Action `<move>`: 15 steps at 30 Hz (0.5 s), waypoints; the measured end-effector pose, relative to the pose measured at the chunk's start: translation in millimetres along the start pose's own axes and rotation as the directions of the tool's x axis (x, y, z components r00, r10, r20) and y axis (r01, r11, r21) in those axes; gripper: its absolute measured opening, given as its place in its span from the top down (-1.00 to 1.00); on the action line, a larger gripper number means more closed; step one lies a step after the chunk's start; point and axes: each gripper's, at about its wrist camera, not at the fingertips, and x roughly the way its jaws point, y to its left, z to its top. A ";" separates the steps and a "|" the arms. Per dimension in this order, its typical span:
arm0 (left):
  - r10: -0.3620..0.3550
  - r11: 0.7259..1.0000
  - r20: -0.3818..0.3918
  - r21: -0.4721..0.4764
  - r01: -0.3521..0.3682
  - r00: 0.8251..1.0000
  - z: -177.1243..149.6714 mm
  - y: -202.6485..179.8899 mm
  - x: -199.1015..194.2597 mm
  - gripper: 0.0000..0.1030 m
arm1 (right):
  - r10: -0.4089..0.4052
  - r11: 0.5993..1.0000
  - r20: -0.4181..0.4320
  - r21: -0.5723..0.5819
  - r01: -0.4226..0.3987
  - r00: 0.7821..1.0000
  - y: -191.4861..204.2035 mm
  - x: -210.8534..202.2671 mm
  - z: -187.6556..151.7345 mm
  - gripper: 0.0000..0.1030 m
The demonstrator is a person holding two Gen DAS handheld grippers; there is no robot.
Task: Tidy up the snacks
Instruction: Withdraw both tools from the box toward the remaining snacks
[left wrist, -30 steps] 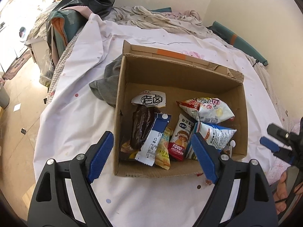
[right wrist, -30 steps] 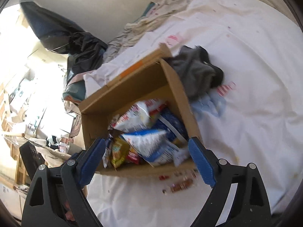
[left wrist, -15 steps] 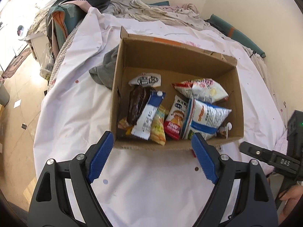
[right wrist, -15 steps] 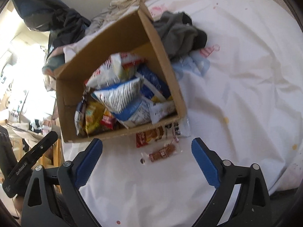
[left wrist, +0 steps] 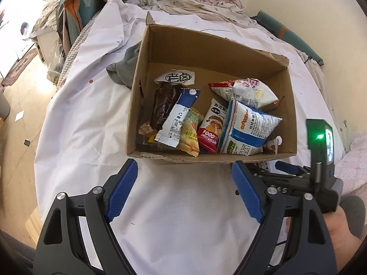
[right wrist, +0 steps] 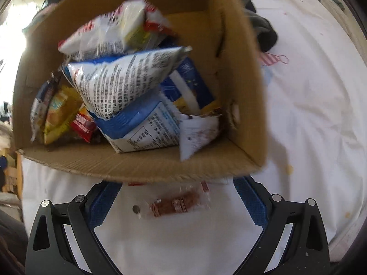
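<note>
The right tongs (right wrist: 177,202) gape wide and hold nothing; between their blue pads a small clear-wrapped brown snack (right wrist: 176,204) lies on the white bed sheet (right wrist: 309,114), just outside the near wall of the box (right wrist: 146,168). A bit of red wrapper shows at the box's foot beside it, too hidden to tell what it is. The left tongs (left wrist: 183,192) are also spread wide and empty, hovering over bare sheet just short of the same wall.

Inside the box the job looks mostly done: a blue-and-white bag (left wrist: 247,130), a red-and-white bag (left wrist: 243,90), a red packet (left wrist: 209,126), a yellow packet (left wrist: 190,130), a slim blue-white sachet (left wrist: 177,116) and a dark bar (left wrist: 161,106) lie loosely piled on its floor.

What seems left is the stray snack on the sheet, likely a job for the right tongs. A grey cloth (left wrist: 125,65) lies against the box's far left side.
</note>
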 end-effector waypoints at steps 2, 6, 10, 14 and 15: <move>0.007 1.000 -0.005 -0.004 -0.007 1.000 -0.4 1.4 2.6 -0.59 | 0.006 1.000 -0.007 0.005 -0.006 1.000 0.8 7.2 3.7 -0.93; 0.020 1.000 -0.012 -0.002 -0.020 1.000 -1.9 3.8 6.1 -0.59 | 0.006 1.000 -0.023 0.008 -0.006 1.000 1.4 19.3 7.5 -0.93; 0.019 1.000 -0.009 -0.003 -0.019 1.000 -2.5 3.1 7.0 -0.59 | 0.060 0.997 -0.032 -0.050 -0.062 0.998 12.7 23.9 7.6 -0.79; 0.023 1.000 -0.002 0.011 -0.023 1.000 -2.8 -0.2 7.5 -0.59 | 0.128 0.977 -0.053 -0.165 -0.135 0.990 37.8 18.8 -0.3 -0.69; 0.026 1.000 -0.002 0.014 -0.026 1.000 -3.1 -0.7 7.5 -0.59 | 0.161 0.968 -0.062 -0.187 -0.170 0.985 44.1 17.2 -3.3 -0.69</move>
